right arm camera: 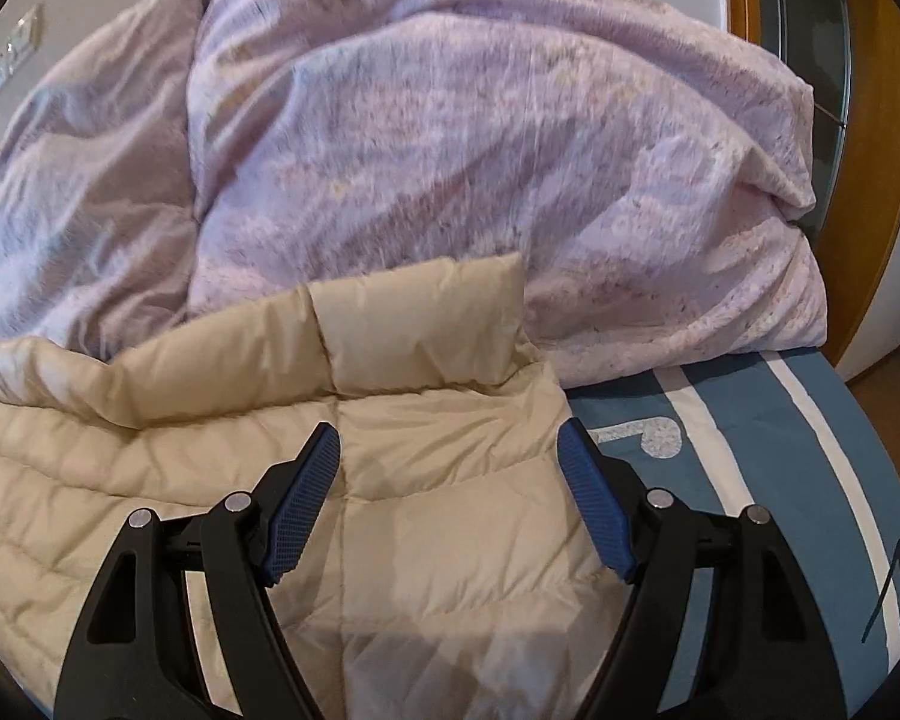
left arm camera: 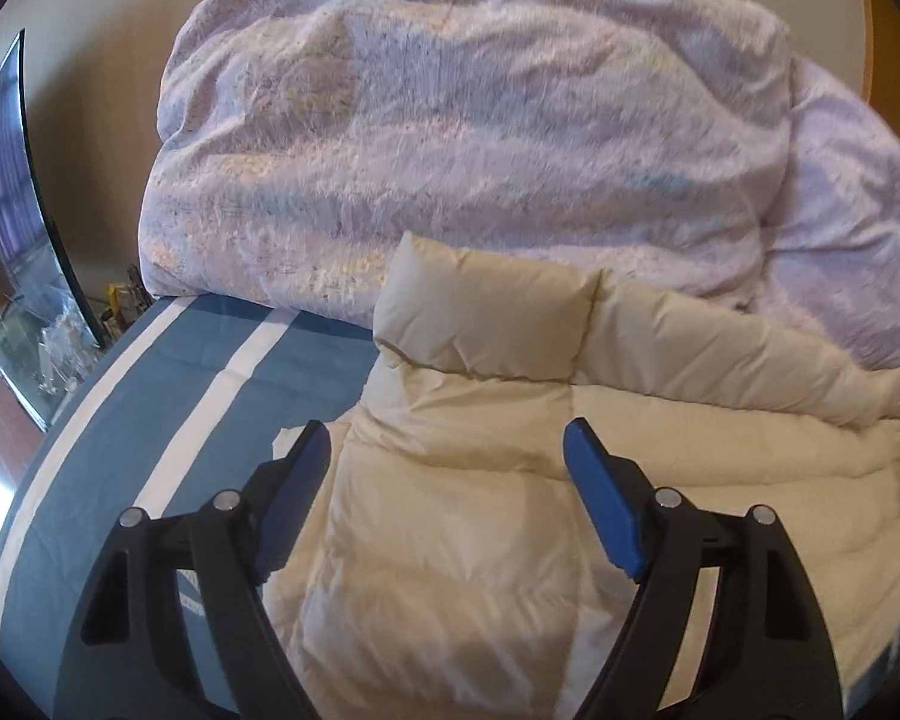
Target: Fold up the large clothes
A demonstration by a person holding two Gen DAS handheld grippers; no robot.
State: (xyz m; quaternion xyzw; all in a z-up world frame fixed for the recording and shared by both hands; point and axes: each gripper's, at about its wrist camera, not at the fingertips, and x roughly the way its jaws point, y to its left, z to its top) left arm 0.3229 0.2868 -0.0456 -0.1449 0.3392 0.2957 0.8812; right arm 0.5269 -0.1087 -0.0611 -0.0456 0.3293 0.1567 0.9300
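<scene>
Two grippers are held spread over a cream puffer jacket [left arm camera: 450, 510] on a blue striped bed [left arm camera: 150, 420].

Nothing is gripped by the left gripper [left arm camera: 447, 444] or the right gripper [right arm camera: 450, 441]; both are released. The slick, puffy fabric could be expected to spring back and undo a fold. Room ahead is blocked by a heaped lilac duvet [right arm camera: 480, 150]; bare sheet is left at either side.

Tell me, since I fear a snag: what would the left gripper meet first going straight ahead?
Probably the beige puffer jacket lying under the open left gripper, likely near its collar; depth is unclear.
</scene>
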